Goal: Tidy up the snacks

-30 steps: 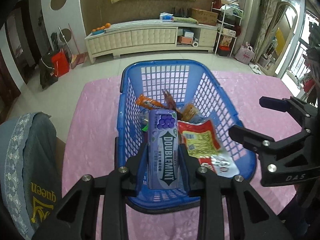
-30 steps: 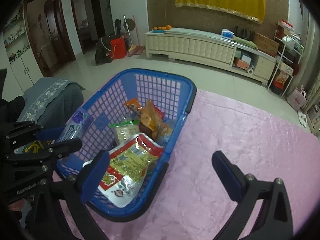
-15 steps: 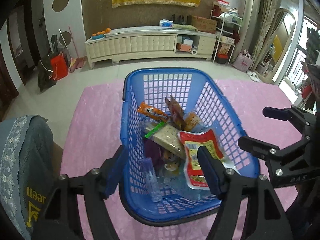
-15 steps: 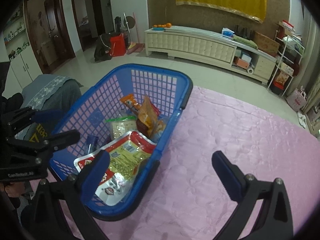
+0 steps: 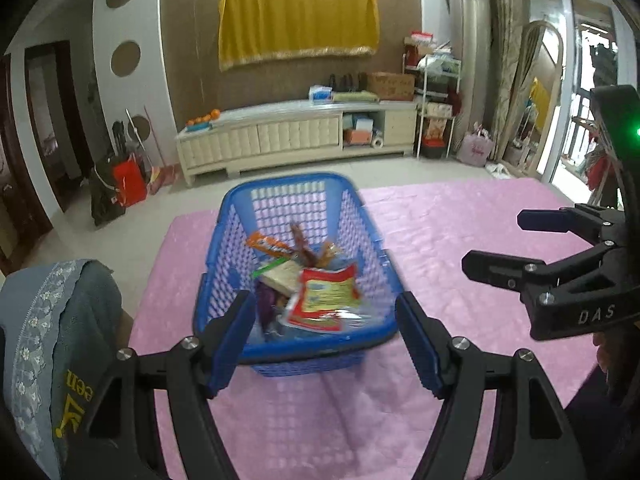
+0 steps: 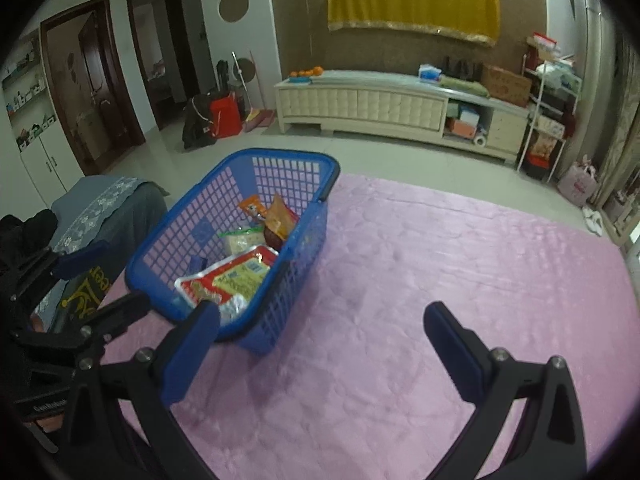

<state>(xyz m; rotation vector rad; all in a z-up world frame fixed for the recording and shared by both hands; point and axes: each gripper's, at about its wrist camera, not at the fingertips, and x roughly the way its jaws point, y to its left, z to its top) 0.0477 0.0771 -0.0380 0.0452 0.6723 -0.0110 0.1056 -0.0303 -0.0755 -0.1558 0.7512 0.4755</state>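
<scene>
**Now both grippers hang open near a blue basket of snacks**

Centrally in the left wrist view, a blue plastic basket (image 5: 296, 264) with lattice walls sits on a pink cloth (image 5: 460, 248) that covers the table. Inside it lies a heap of snack packets. A red and yellow packet (image 5: 326, 300) lies on top toward the near end, a pale cracker packet (image 5: 282, 276) sits behind it, and an orange wrapper (image 5: 268, 245) leans toward the far end. A purple item shows low between the packets, too blurred to identify.

At the bottom of that frame, the left gripper (image 5: 324, 340) has its blue-padded fingers spread wide, framing the basket's near end without touching it; nothing is between them. At the right edge, the right gripper (image 5: 504, 244) appears from the side, its fingers apart and empty.

In the right wrist view the basket (image 6: 240, 240) sits left of centre, and the right gripper (image 6: 320, 344) is spread over bare pink cloth (image 6: 440, 260) beside it. One blue pad overlaps the basket's near corner in the frame; whether they touch cannot be told. The left gripper (image 6: 96, 280) shows at the left edge.

A grey fabric-covered chair (image 5: 52, 320) stands at the lower left, and a cream cabinet (image 5: 296, 140) lines the far wall under a yellow cloth (image 5: 298, 24).
</scene>
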